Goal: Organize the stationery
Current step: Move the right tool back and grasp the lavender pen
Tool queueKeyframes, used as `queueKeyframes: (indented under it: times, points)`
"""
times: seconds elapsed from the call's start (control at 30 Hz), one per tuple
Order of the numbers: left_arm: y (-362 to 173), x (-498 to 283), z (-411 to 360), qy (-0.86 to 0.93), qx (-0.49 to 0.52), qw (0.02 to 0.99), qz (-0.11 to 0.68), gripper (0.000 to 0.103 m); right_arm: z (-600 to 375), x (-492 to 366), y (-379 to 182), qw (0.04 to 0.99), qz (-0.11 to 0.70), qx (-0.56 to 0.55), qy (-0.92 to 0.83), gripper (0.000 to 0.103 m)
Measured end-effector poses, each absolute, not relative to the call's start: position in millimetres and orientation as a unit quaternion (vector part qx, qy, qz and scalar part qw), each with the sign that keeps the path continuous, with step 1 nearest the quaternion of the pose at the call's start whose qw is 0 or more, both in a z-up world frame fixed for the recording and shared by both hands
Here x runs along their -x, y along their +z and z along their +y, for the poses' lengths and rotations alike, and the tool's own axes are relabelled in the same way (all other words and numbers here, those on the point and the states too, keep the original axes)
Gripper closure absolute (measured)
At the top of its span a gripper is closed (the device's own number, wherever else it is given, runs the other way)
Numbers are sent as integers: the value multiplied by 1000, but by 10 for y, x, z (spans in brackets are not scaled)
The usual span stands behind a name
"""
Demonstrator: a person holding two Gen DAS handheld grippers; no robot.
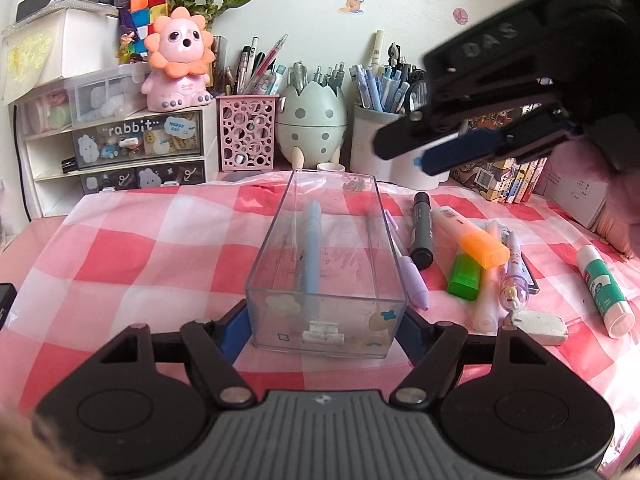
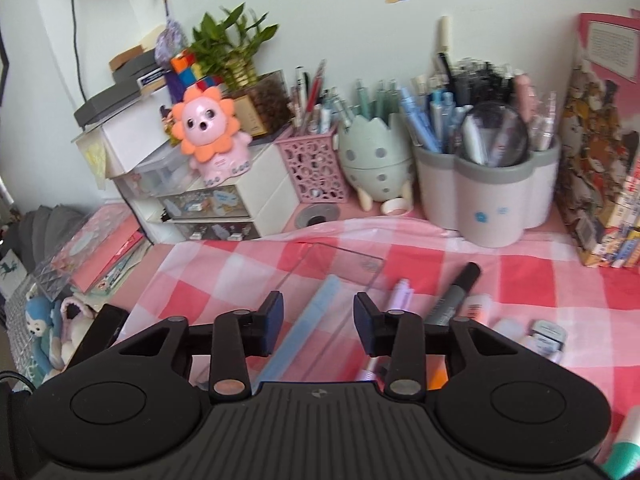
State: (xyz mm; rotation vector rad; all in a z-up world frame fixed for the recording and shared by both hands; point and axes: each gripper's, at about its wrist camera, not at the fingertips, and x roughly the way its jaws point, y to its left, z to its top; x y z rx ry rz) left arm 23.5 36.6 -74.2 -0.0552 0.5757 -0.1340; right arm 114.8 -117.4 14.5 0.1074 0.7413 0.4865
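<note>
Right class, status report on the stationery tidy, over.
Left gripper shut on clear box. Right gripper open, empty, above box. Blue pen inside; marker, highlighters, glue stick loose beside it. Nothing in the way.

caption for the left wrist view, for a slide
Left gripper clamps the near end of a clear box holding a blue pen; right gripper hovers open above loose stationery.

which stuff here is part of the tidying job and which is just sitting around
In the job: clear box, blue pen inside it, black marker, orange highlighter, green highlighter, purple pen, glue stick, eraser.

Lying about: lion toy, egg pen holder, pink pen holder, drawers.
</note>
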Motion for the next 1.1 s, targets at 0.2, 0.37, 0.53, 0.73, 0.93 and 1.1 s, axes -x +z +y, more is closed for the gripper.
queueKeyframes:
  times: [0.2, 0.37, 0.53, 0.73, 0.93, 1.1]
  points:
    - [-742, -235, 366, -66, 27, 956, 284, 54, -1457, -1080, 130, 912, 349, -73, 204, 42]
    - [-743, -236, 371, -66, 27, 956, 284, 54, -1629, -1032, 72, 915, 350, -88, 181, 37]
    - [-743, -239, 375, -67, 29, 956, 284, 54, -1816, -979, 6, 916, 352, -111, 154, 34]
    - [-753, -264, 389, -68, 34, 955, 286, 54, -1981, -902, -152, 920, 365, -107, 92, 33]
    - [-754, -267, 389, -68, 35, 955, 286, 54, -2094, -846, -357, 902, 401, -142, 72, 46]
    - [-755, -268, 389, -68, 35, 955, 286, 54, -2185, -850, -472, 877, 419, -216, 92, 55]
